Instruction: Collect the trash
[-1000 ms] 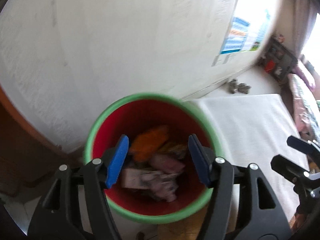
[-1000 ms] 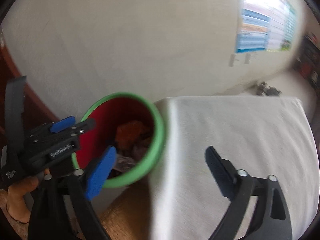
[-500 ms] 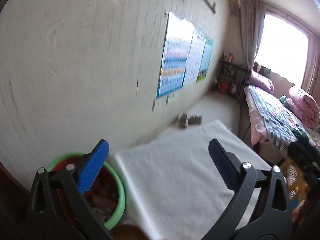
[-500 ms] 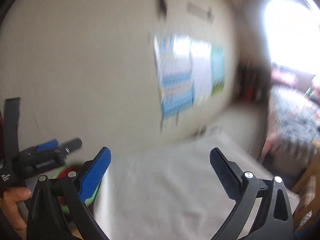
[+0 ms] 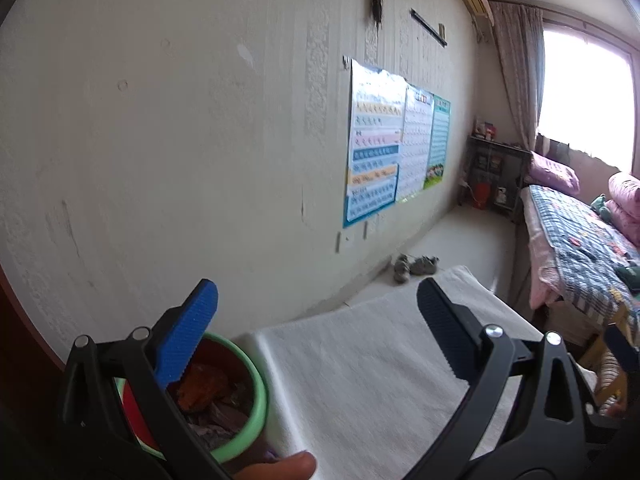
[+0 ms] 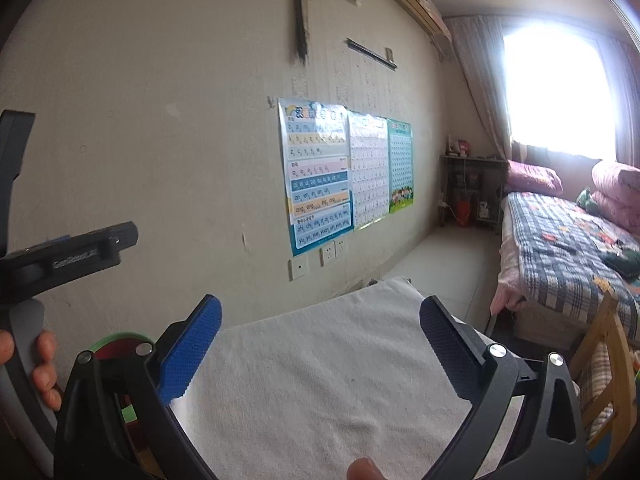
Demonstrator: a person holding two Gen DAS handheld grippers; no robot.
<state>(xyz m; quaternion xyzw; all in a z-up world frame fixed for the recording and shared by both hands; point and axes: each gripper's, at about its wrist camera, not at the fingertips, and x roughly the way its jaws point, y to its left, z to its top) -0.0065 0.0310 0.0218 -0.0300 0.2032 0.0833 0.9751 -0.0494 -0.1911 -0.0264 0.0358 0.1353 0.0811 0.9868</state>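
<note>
A red bin with a green rim (image 5: 256,404) stands left of the table and holds orange and purple wrappers (image 5: 204,388). It shows partly behind my right gripper's blue finger in the right wrist view (image 6: 116,340). My left gripper (image 5: 316,332) is open and empty, raised over the table's left edge beside the bin. My right gripper (image 6: 320,340) is open and empty above the white cloth-covered table (image 6: 320,380). The left gripper's body (image 6: 72,256) shows at the left of the right wrist view.
A cream wall with posters (image 5: 380,148) runs behind the table. A bed with a checked quilt (image 6: 572,248) and pink pillows stands at right under a bright window. A wooden chair (image 6: 608,356) stands at the table's right. Shoes (image 5: 416,266) lie on the floor by the wall.
Both grippers have tilted up and swung right, away from the bin's mouth toward the table and room. The left gripper has opened wider. The bin has slid to the lower left of both views.
</note>
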